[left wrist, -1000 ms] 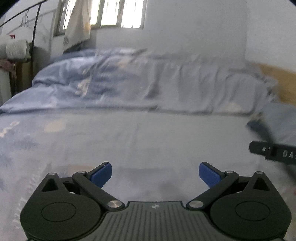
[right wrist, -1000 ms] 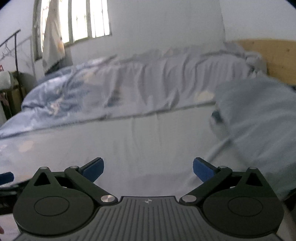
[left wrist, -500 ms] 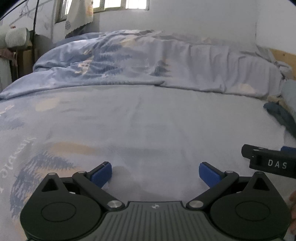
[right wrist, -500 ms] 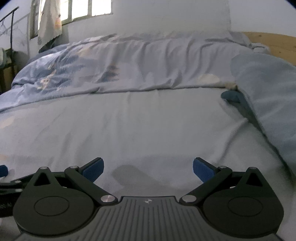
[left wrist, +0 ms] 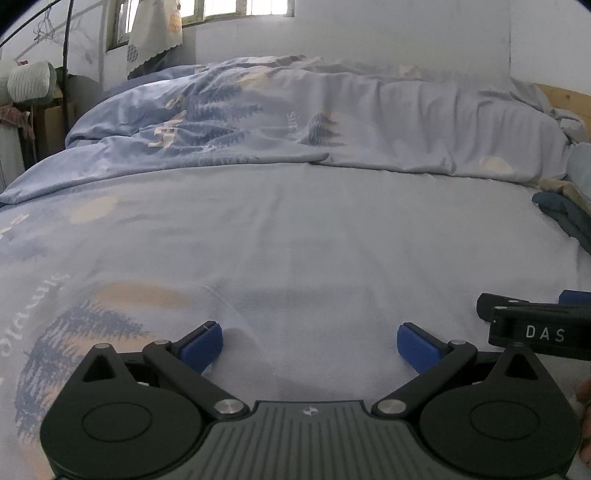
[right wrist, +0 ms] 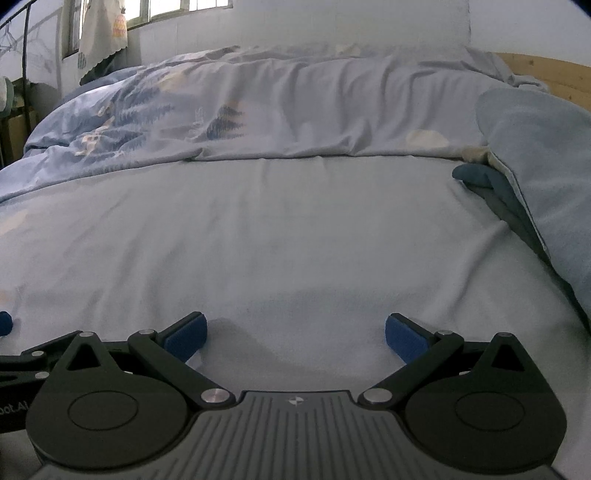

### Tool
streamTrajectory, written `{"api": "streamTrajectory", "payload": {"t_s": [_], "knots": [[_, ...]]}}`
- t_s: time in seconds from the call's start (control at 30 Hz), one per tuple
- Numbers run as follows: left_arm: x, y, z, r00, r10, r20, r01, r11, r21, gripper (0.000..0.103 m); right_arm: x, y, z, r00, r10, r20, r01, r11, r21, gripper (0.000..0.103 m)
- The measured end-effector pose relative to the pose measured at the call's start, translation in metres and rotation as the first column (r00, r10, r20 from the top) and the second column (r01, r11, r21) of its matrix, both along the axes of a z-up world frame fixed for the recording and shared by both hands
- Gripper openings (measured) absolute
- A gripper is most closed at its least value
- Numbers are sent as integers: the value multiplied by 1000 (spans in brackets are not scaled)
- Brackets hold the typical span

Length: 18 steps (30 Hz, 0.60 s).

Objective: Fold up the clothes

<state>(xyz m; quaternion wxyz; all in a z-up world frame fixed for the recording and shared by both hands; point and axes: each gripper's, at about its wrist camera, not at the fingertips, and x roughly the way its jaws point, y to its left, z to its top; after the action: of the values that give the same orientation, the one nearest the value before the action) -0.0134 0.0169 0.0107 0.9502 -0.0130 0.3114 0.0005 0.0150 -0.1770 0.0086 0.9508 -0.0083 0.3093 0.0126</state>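
The left gripper (left wrist: 310,347) hangs low over the bed sheet (left wrist: 295,236), its blue pads (left wrist: 201,347) spread wide apart with nothing between them. The right gripper (right wrist: 294,338) sits beside it in the same pose, blue fingers (right wrist: 404,341) parted and empty above the pale sheet (right wrist: 277,240). In the left wrist view the side of the right gripper (left wrist: 535,328) shows at the right edge, lettered "DAS".

The clothes lie to the right, well apart from both grippers: a dark blue garment (right wrist: 495,192) rests on the sheet at the bed's right side, partly tucked under a light blue garment (right wrist: 539,162) heaped over it. The same dark piece (left wrist: 565,218) shows at the right edge of the left wrist view.

No container shows in either view. A rumpled duvet (left wrist: 295,122) printed with trees lies across the far end of the bed, below a window (left wrist: 236,7) with a short curtain (left wrist: 155,33). A wooden headboard (right wrist: 546,74) stands at the right.
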Motion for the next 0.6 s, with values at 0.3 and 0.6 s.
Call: {"api": "streamTrajectory", "payload": {"t_s": [0.3, 0.6], "knots": [[0, -2, 0, 1000, 2, 1, -2, 1000, 9, 103, 4, 6, 1, 1000, -4, 3, 4, 1000, -18, 103], [-1, -2, 0, 1000, 8, 2, -8, 1000, 10, 103, 4, 8, 2, 1000, -4, 3, 4, 1000, -25, 103]]}}
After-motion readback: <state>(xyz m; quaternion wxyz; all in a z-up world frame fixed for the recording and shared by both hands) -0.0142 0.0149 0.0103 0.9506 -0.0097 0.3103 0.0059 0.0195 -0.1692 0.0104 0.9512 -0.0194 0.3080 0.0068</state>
